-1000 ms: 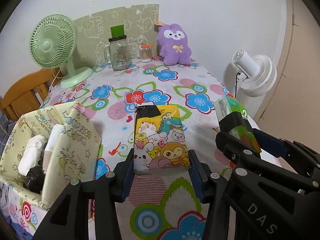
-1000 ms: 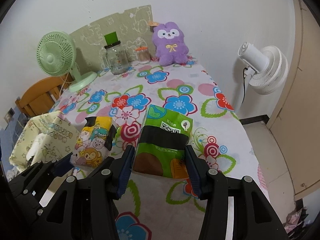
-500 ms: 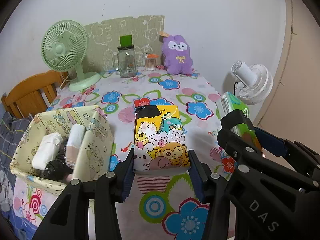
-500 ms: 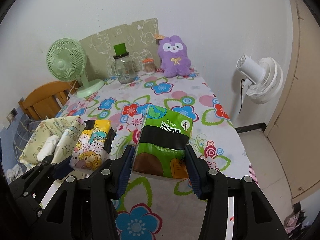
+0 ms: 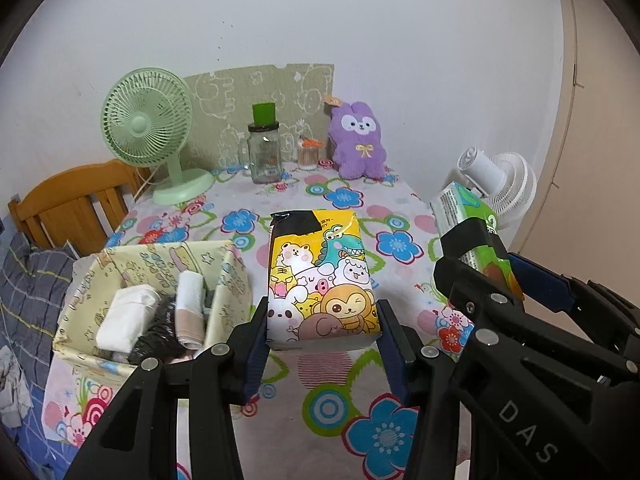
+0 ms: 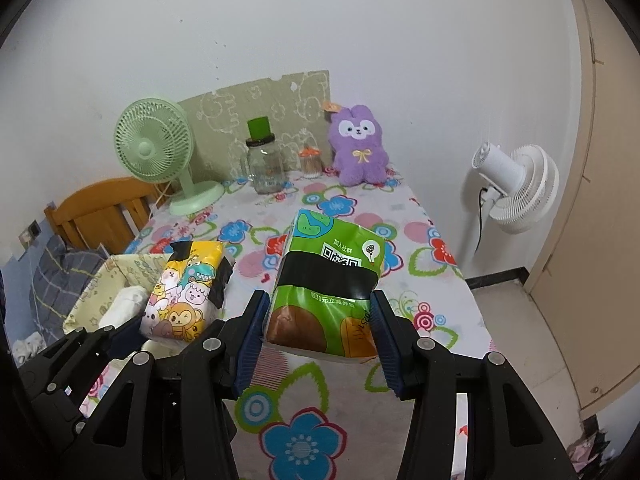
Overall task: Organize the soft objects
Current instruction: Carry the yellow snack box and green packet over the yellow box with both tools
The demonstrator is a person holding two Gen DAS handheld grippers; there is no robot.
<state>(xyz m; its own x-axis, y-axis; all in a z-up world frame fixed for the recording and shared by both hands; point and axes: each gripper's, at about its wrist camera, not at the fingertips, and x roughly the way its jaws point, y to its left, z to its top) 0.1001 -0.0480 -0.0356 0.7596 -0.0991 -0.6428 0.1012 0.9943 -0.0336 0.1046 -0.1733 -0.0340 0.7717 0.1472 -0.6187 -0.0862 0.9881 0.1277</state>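
My left gripper (image 5: 322,338) is shut on a yellow cartoon tissue pack (image 5: 320,276) and holds it above the flowered table. My right gripper (image 6: 318,330) is shut on a green tissue pack (image 6: 326,284), also held in the air. Each pack shows in the other view: the yellow pack (image 6: 186,292) at the left, the green pack (image 5: 474,228) at the right. A pale yellow fabric basket (image 5: 90,292) stands at the table's left front edge and holds white, beige and black soft items. A purple plush bunny (image 5: 358,146) sits at the back.
A green desk fan (image 5: 150,136), a glass jar with green lid (image 5: 264,152) and a small toothpick jar (image 5: 308,156) stand along the back by a patterned board. A wooden chair (image 5: 76,204) is at the left, a white floor fan (image 6: 516,184) at the right.
Both grippers have lifted and pulled back from the table with their packs still held. More of the basket and the table's front now shows.
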